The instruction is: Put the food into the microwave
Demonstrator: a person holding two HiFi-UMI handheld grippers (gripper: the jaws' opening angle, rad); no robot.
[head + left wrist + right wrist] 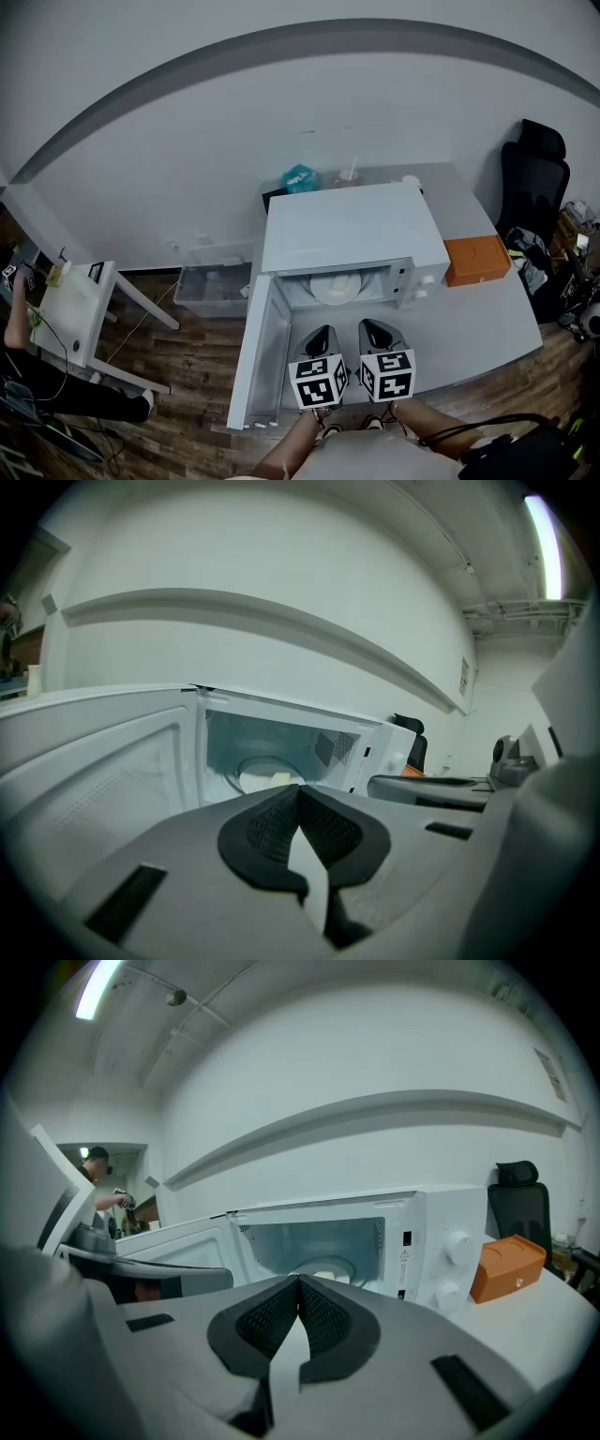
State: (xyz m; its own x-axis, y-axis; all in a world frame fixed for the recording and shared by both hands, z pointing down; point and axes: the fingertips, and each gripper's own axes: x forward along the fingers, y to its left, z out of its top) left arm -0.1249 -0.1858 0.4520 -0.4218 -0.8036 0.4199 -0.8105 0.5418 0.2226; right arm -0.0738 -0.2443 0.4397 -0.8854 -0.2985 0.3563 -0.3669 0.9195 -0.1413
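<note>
Near the open microwave [352, 234], the left gripper [322, 333] and right gripper [374, 328] are hovering, jaws closed on nothing, a plate [336, 287] inside.

Orange box [477, 260] on grey table [497, 323]; black chair [531, 178] far R; clear bin [211, 281] L.

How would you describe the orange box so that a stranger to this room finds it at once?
Find the white microwave, door open, on the grey table. At its knob side stands the orange box. It is the only orange thing there; its neighbours are white or grey.
</note>
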